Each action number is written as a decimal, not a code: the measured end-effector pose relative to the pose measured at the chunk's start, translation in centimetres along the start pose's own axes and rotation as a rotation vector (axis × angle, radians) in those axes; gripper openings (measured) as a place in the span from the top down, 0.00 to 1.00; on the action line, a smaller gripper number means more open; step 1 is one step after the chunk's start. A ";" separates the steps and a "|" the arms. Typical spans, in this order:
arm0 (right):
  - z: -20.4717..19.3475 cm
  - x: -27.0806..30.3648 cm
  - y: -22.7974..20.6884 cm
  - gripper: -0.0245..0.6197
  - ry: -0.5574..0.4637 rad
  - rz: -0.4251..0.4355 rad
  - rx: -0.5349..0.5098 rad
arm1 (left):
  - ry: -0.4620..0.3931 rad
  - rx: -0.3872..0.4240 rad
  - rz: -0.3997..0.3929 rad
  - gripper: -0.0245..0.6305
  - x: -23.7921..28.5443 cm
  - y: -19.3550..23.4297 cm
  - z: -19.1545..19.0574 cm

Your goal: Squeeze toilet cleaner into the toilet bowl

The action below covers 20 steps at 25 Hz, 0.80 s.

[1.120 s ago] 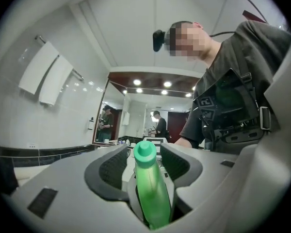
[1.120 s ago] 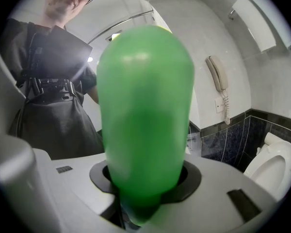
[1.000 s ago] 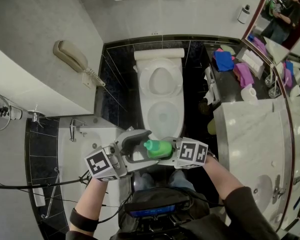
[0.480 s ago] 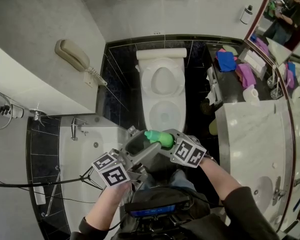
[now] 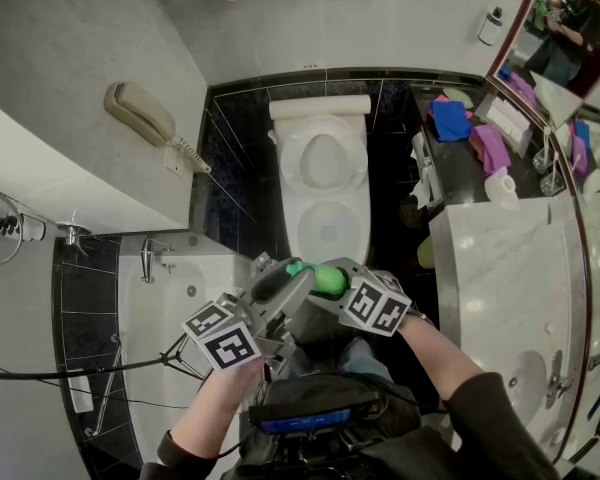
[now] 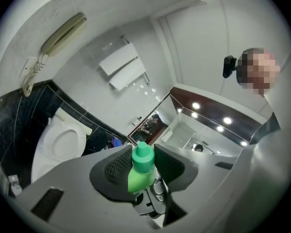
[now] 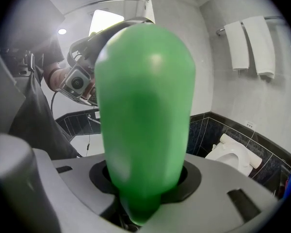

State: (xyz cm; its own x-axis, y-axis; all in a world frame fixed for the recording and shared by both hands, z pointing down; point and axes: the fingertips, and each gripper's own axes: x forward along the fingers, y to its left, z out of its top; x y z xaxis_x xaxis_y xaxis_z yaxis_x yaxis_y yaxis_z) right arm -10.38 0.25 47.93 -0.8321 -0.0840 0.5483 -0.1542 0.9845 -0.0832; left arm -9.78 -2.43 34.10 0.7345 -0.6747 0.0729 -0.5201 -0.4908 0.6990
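Black glossy tiles (image 5: 235,168) flank oval toilet (image 5: 323,190); rounded, perhaps plastic, bottle (image 5: 320,276).

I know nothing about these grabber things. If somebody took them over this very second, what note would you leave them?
Right gripper: jaws shut on the body of the green toilet cleaner bottle.
Left gripper: jaws have just been closing and now sit on the bottle's cap.
Place: the bottle is held between the two grippers, just in front of the near edge of the open toilet bowl.
Done: bottle picked up, cap gripped.
Left: get the cap off, tip the bottle over the bowl, squeeze. No cleaner shows in the bowl.
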 end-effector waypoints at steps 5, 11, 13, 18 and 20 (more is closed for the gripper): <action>0.5 -0.1 1.1 0.68 -0.026 0.085 0.017 | 0.021 0.073 -0.075 0.77 -0.1 -0.4 0.1; 1.6 -0.5 3.3 0.68 -0.080 0.239 0.036 | 0.062 0.290 -0.255 0.77 -0.5 -1.7 -0.1; 2.1 -0.6 4.2 0.68 -0.094 0.298 0.032 | 0.071 0.399 -0.348 0.77 -1.1 -2.4 -0.2; 2.3 -1.1 6.1 0.68 -0.104 0.401 0.020 | 0.087 0.585 -0.547 0.77 -2.2 -3.8 -0.9; 2.4 -1.3 6.8 0.68 -0.110 0.435 0.021 | 0.108 0.600 -0.600 0.77 -2.3 -4.8 -1.0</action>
State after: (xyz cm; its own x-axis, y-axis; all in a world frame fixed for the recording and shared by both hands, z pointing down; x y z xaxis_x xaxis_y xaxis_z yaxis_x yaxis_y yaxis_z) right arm -11.64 6.64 44.62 -0.8736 0.3199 0.3668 0.2126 0.9288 -0.3036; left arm -8.57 2.05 31.26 0.9809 -0.1665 -0.1005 -0.1507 -0.9775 0.1478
